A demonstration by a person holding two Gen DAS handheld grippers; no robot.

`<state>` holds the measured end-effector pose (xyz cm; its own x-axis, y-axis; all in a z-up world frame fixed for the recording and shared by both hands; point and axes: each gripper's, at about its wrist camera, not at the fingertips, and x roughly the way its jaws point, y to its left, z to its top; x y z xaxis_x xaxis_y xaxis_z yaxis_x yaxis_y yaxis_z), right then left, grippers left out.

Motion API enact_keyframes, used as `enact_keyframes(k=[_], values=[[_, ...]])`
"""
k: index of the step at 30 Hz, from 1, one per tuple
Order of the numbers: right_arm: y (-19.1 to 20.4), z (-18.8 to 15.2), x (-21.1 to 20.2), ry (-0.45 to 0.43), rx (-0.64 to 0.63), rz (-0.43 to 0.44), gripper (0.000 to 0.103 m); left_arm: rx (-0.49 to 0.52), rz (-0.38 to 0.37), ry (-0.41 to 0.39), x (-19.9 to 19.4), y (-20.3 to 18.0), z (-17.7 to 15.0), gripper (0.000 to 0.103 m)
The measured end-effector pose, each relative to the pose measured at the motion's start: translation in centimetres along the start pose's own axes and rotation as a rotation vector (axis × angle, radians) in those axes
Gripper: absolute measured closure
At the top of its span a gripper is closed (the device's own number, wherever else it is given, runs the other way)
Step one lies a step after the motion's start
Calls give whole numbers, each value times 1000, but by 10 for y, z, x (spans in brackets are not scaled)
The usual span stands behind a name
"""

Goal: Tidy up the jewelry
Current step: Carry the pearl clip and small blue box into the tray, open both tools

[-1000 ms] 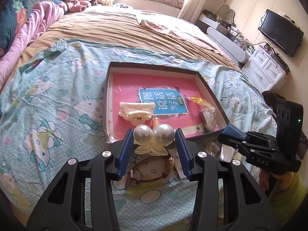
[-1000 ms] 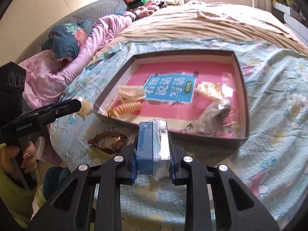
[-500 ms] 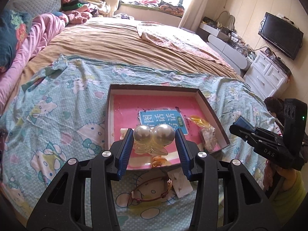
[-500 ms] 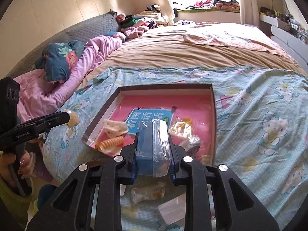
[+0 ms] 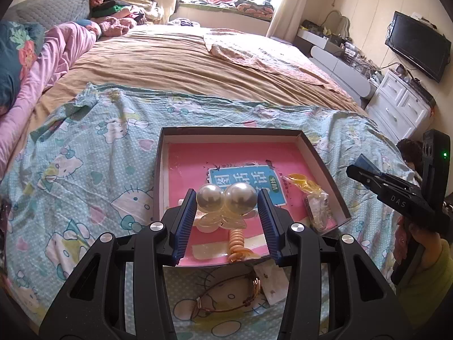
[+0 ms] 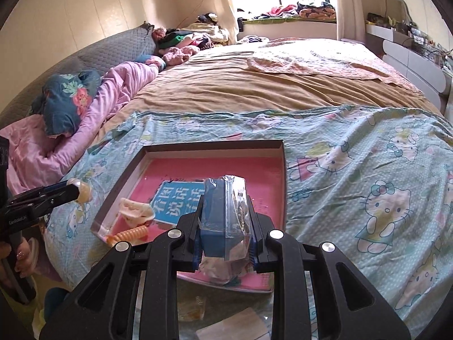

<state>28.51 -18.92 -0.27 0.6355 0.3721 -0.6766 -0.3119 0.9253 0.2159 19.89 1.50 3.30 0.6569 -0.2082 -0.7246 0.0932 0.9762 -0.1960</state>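
My left gripper is shut on a pearl hair clip with two big pearls, held above the near edge of the pink-lined tray. My right gripper is shut on a small clear plastic bag with jewelry inside, also held above the tray. In the tray lie a cream claw clip, an orange coil hair tie, and bagged items. A bracelet and a white card lie on the sheet in front of the tray.
The tray sits on a Hello Kitty sheet at the bed's foot. A brown blanket covers the bed beyond. Pink bedding is at the left. A white dresser and a TV stand at the right.
Both grippers have risen and pulled back from the tray, each still holding its item. The tray looks smaller and farther in both views.
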Motion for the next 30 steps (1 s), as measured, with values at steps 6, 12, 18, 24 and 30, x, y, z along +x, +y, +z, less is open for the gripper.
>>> enact_keyframes(k=[6,12,18,24,30], values=[[-8,-1,14,20,8,-29,80,1,16,32,18,3,-5,67],[-13,-3,33,50,9,-53,80,-8,30,79,39,11,-15,67],[-16,-5,48,71,11,-78,80,-23,33,107,52,20,-21,67],[-19,-6,58,86,10,-99,80,-30,37,117,56,26,-26,67],[-16,-7,68,99,1,-108,80,-51,44,134,65,35,-33,67]])
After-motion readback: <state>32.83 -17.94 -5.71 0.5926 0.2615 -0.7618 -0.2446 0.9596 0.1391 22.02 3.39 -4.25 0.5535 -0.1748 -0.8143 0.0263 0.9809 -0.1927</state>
